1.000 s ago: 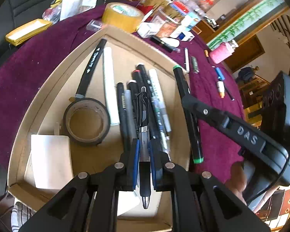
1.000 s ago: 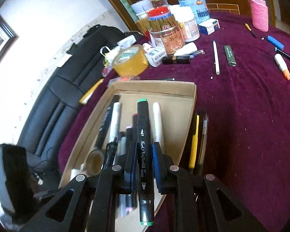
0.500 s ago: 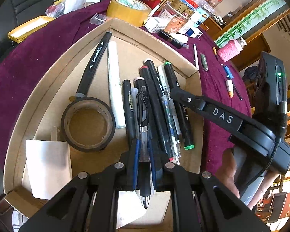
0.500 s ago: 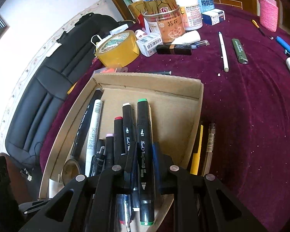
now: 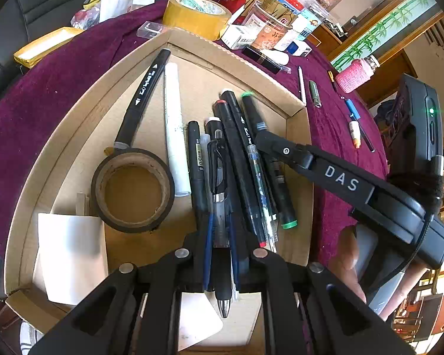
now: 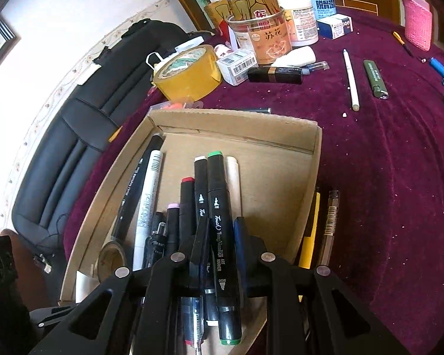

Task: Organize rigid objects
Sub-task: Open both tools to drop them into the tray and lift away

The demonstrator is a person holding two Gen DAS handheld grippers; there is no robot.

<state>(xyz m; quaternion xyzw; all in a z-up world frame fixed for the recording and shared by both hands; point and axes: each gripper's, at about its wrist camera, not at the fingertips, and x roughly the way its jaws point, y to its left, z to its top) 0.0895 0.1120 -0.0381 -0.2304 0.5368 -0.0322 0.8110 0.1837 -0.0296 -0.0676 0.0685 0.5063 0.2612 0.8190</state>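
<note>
- The right claw (image 6: 220, 241) is loosening around the green-capped art marker (image 6: 223, 236): its jaws have just been opening a little, and a thin gap is showing on at least one side of the barrel, so the pinch is ending rather than holding.
- A second ago that marker was hanging above the right wall of the cardboard tray (image 6: 310, 177); now it is lying inside, on the heap of black markers (image 5: 236, 162), just beside the white-capped one.
- Seen from the left wrist, the marker (image 5: 276, 183) is resting rightmost in the row, with the right claw's finger (image 5: 281, 148) crossing over it.
- The left claw (image 5: 220, 254) is staying pressed together on a black retractable pen (image 5: 219, 207), its tip pointing back toward the camera, low over the same heap.
- Judgement: the marker is delivered; the pen seems due for release next.
- Out on the purple tabletop (image 6: 399, 177), a white pen (image 6: 350, 80), a green lighter (image 6: 376, 78) and a yellow pen (image 6: 310, 230) beside the tray are waiting.
</note>
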